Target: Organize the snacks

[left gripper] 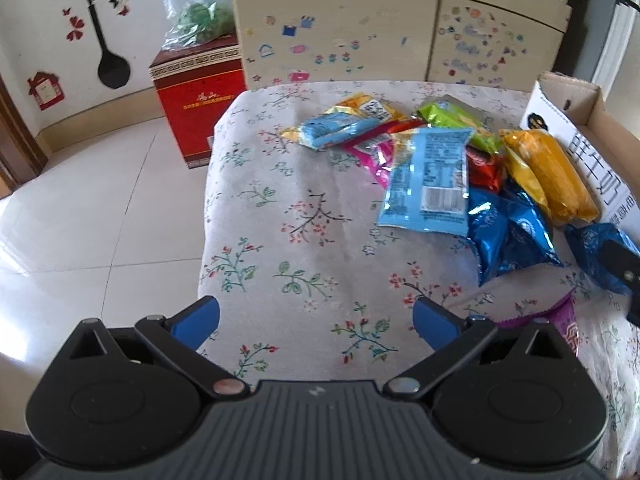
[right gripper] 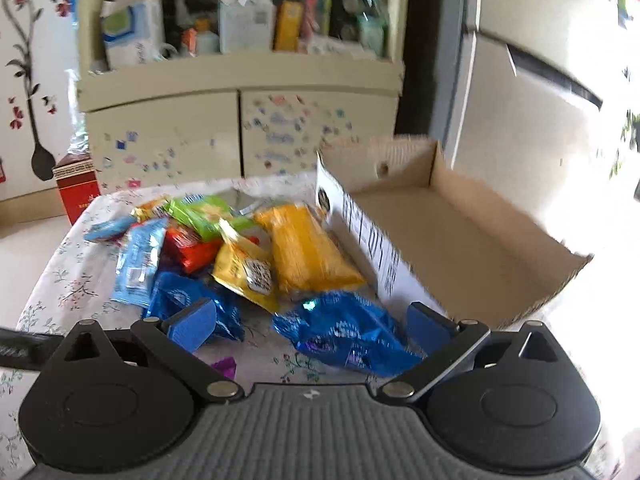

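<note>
Since the right gripper [right gripper: 308, 326] was held wide open with a crinkled blue foil packet [right gripper: 344, 332] lying between its spread fingers, that packet was judged the likely pick: the jaws should be lowered around its thick middle, closed gently, and the packet carried over the printed side wall into the cardboard box [right gripper: 472, 240], which was seen empty just beside the pile. Foil of this kind was expected to slip and crumple, so a pinch at the sealed edge was best avoided. The left gripper [left gripper: 316, 322] was also seen open, holding nothing, over bare floral tablecloth [left gripper: 280, 216], well apart from the snacks. The snack pile [left gripper: 432, 160] was spread across the cloth against the box: light-blue, green, red, pink, yellow and orange packets overlapped, with a purple wrapper [left gripper: 560, 316] near the left gripper's right finger. The right view was blurred.
</note>
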